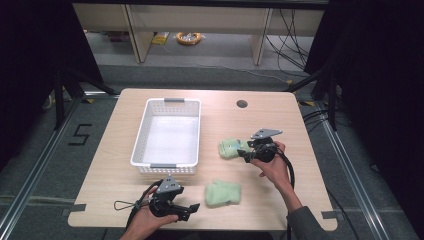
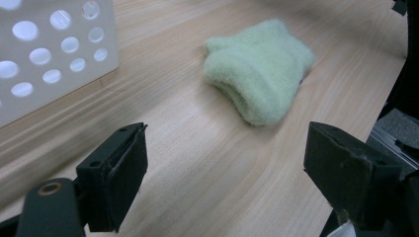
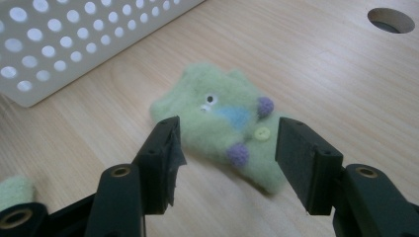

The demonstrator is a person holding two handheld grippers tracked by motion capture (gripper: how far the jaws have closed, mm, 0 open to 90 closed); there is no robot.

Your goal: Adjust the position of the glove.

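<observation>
The decorated green sock point(image 3: 227, 123), fuzzy and trimmed with a googly eye, a blue patch, purple pompoms and a yellow button, is lying flat on the counter point(image 1: 280, 115) just right of the white perforated basket point(image 1: 168, 134). It is being approached by the right gripper point(image 3: 227, 148), whose fingers point(image 3: 304, 160) are held apart on either side of it, with no pad yet seen pressing on the fabric. The step in hand is judged to be the pickup of this sock; a little more descent and a closing on the bunched middle would be called for next, then a lift over the basket's near wall. The plain green sock point(image 2: 259, 66) is folded near the counter's front edge, just ahead of the left gripper point(image 1: 186, 210), whose fingers point(image 2: 121, 173) are spread wide with only bare wood between them. Open counter is left between the two socks and around each, so neither need be disturbed. The front edge close behind the plain sock should be minded, and the basket's rim must be cleared.
</observation>
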